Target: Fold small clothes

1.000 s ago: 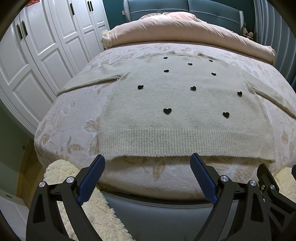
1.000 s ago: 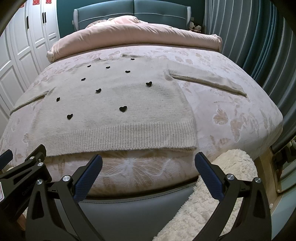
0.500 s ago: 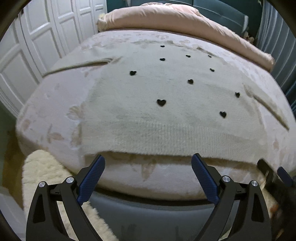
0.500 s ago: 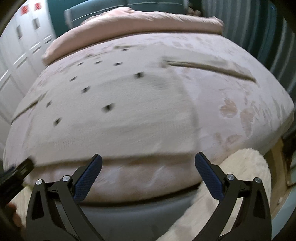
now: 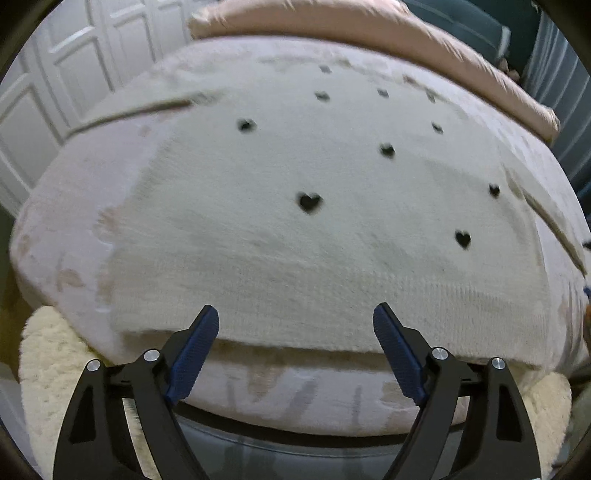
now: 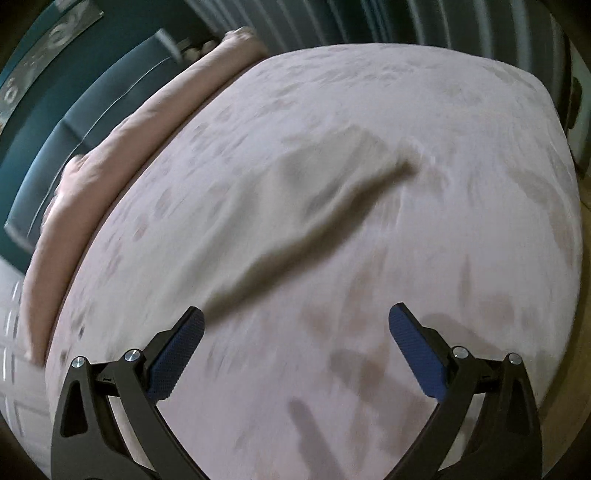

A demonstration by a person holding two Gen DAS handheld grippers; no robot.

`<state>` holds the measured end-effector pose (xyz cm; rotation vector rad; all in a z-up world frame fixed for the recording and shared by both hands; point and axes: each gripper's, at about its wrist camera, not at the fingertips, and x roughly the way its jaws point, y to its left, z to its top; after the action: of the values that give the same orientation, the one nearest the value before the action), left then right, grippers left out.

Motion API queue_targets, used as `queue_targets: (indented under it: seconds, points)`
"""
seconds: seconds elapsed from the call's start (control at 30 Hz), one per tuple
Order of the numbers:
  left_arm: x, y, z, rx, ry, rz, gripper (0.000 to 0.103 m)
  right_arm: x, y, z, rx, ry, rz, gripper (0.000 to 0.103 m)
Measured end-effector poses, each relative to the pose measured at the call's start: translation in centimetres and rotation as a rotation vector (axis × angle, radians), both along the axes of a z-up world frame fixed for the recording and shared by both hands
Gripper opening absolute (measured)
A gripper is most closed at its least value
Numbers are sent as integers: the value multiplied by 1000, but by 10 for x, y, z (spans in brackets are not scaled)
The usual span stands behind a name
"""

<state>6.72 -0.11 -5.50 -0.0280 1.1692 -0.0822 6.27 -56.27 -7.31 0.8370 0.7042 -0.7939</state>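
Knitwear is lying flat on the bed [image 5: 55,221]: a cream sweater [image 5: 295,251] with small black hearts [image 5: 309,202], spread front-up so its whole outline is reachable, its ribbed hem [image 5: 332,314] running along the foot edge of the bed just beyond my left tongs [image 5: 295,332]. I am holding those tongs wide and empty, straddling the middle of the hem but apart from it, because the hem looks like the natural edge to lift for a fold. My right tongs [image 6: 295,332] are gaping wide too, gripping nothing, and I am hovering them over the bedspread on the sweater's far right, pointed at the outstretched sleeve [image 6: 314,206]. I judge that sleeve needs turning in over the body first. The pink duvet [image 5: 369,33] is bunched at the head of the bed, well clear of the sweater.
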Motion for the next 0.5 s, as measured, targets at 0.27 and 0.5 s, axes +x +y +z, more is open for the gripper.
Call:
queue_targets:
  seconds: [0.27,0.5]
  points:
    - [23,-29,-25,134,39,-128,83,37,-60,-21,-15,22,-105,82]
    - [38,-31,-26,126,16,-172,84,118,-16,58,-108,-211,42,13]
